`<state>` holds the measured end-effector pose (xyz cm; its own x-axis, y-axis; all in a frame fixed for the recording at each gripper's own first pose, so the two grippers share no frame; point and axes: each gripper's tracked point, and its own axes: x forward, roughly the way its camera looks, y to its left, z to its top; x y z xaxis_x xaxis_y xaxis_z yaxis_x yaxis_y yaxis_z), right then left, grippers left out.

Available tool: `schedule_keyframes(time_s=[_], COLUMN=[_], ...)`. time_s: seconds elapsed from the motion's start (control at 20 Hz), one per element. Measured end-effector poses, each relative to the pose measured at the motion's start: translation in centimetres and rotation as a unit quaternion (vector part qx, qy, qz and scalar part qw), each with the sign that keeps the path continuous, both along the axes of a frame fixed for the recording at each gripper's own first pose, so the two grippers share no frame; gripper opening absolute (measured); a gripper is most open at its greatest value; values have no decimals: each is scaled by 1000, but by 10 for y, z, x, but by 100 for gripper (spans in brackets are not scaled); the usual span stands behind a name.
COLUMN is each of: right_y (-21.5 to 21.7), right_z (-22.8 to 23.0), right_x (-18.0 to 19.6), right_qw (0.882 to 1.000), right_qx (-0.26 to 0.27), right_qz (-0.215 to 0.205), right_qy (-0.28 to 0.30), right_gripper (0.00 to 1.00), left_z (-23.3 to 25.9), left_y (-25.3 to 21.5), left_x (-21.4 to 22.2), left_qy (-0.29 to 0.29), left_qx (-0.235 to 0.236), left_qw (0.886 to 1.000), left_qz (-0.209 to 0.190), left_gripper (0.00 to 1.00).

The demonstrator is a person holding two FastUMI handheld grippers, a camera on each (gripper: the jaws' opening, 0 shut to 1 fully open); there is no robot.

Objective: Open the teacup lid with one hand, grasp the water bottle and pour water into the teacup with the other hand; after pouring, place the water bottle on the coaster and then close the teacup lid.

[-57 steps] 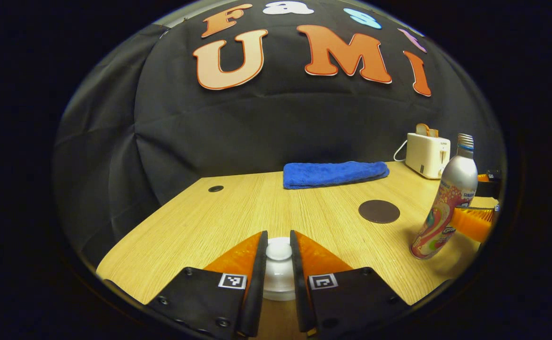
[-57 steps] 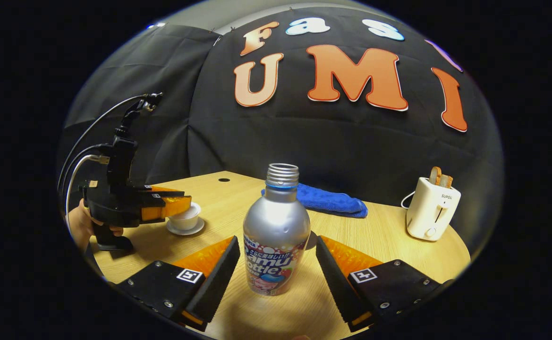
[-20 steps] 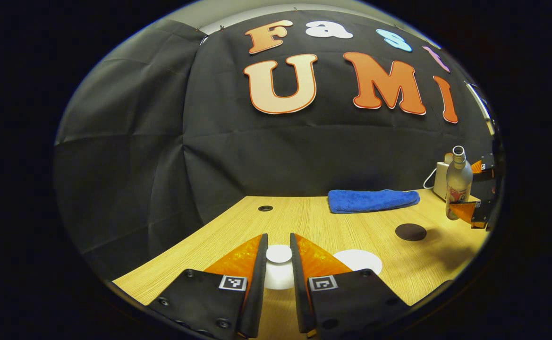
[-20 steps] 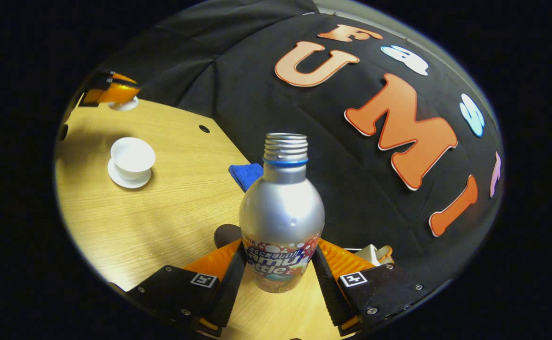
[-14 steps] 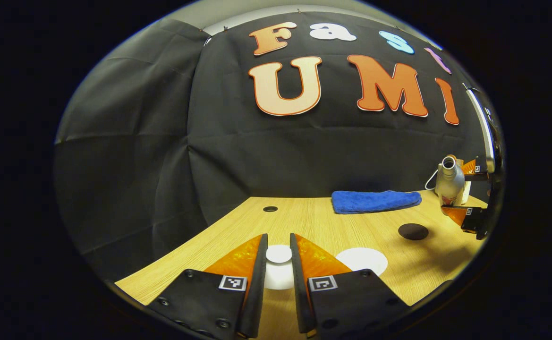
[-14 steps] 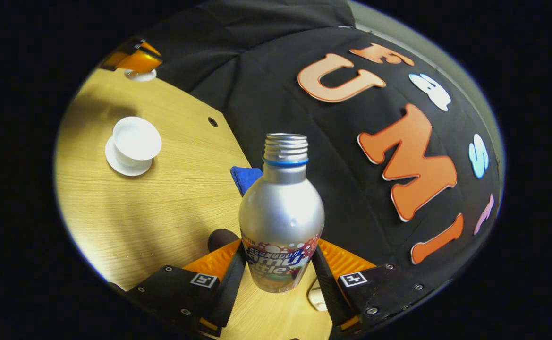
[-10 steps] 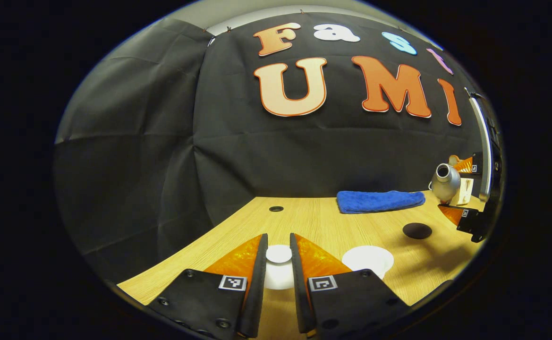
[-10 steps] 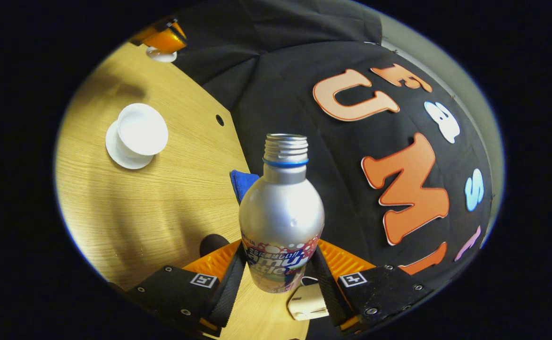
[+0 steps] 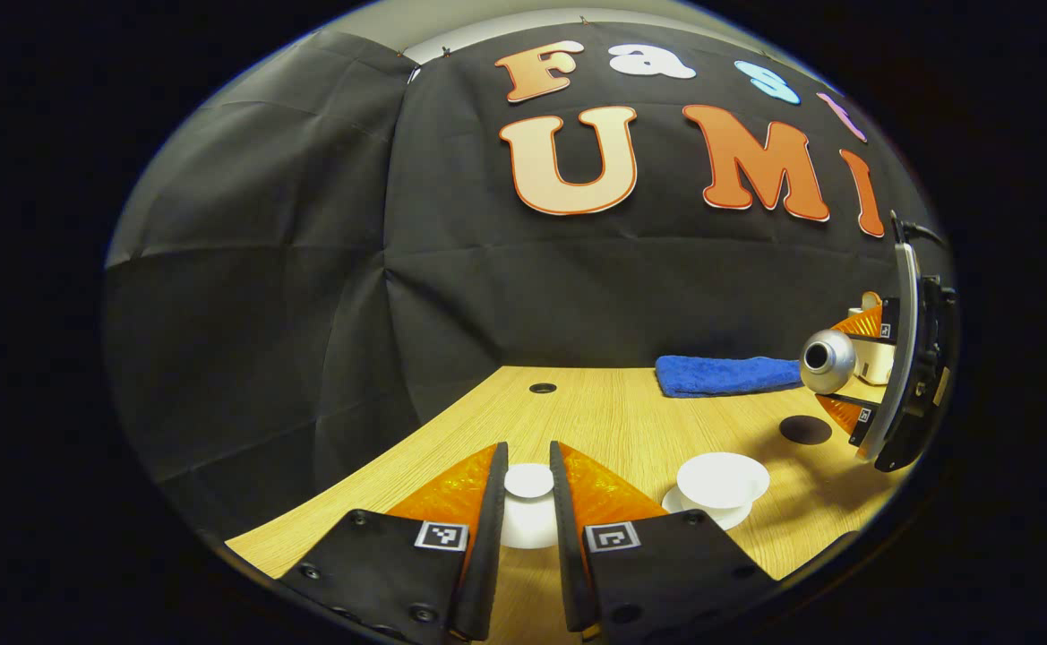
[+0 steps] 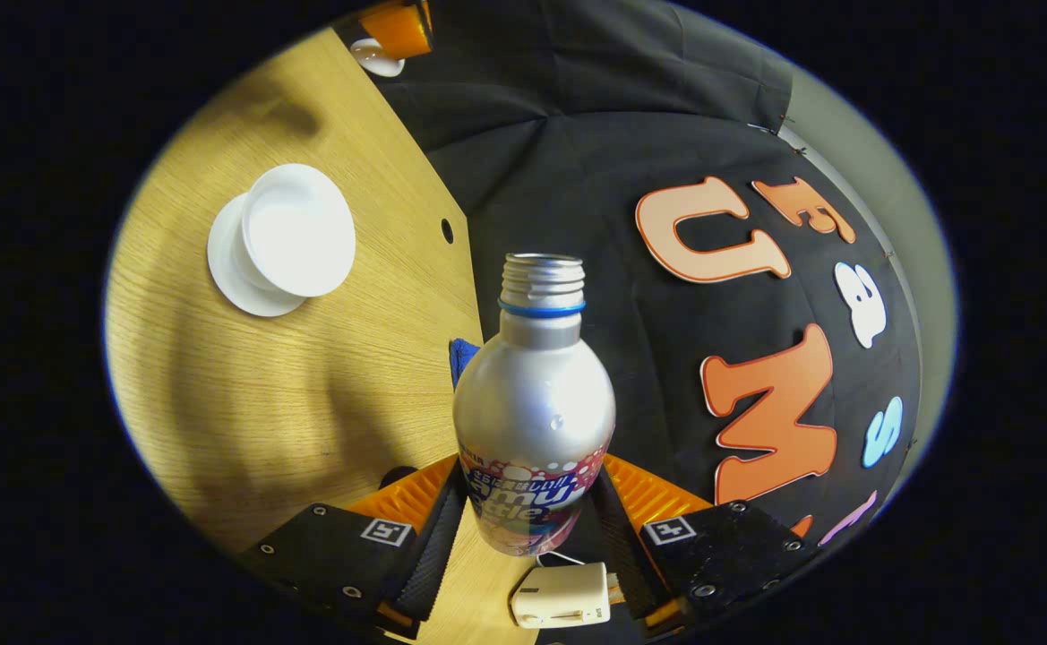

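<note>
Now left gripper (image 9: 528, 502) clamping teacup lid (image 9: 528, 482), right gripper (image 10: 527, 515) clamping tilted water bottle (image 10: 534, 394)

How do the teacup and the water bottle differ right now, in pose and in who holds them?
The teacup sits upright on its saucer on the table, untouched; the water bottle is off the table, clamped by the right gripper and tipped toward the cup. The teacup is low, wide and white; the bottle is tall and silver. Both are uncovered.
</note>
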<state>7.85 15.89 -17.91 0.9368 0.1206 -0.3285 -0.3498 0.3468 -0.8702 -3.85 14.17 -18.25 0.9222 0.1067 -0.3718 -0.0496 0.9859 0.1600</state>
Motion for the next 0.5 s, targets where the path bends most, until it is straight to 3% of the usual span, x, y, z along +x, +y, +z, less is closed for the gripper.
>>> schedule_keyframes(time_s=[0.3,0.35,0.5], right_y=[6,8,10], right_z=[2,2,10], right_x=[-3,-5,-5], right_qw=[996,994,990], right_qx=[-74,-86,-113], right_qz=[19,25,43], right_qy=[-54,-62,-79], right_gripper=[79,75,79], left_z=[-6,-7,-5], left_y=[5,6,10], left_x=[-4,-4,-4], left_qy=[5,7,6], left_qx=[-7,-6,-7], left_qw=[1000,1000,1000], left_qz=[2,2,3], left_gripper=[34,34,34])
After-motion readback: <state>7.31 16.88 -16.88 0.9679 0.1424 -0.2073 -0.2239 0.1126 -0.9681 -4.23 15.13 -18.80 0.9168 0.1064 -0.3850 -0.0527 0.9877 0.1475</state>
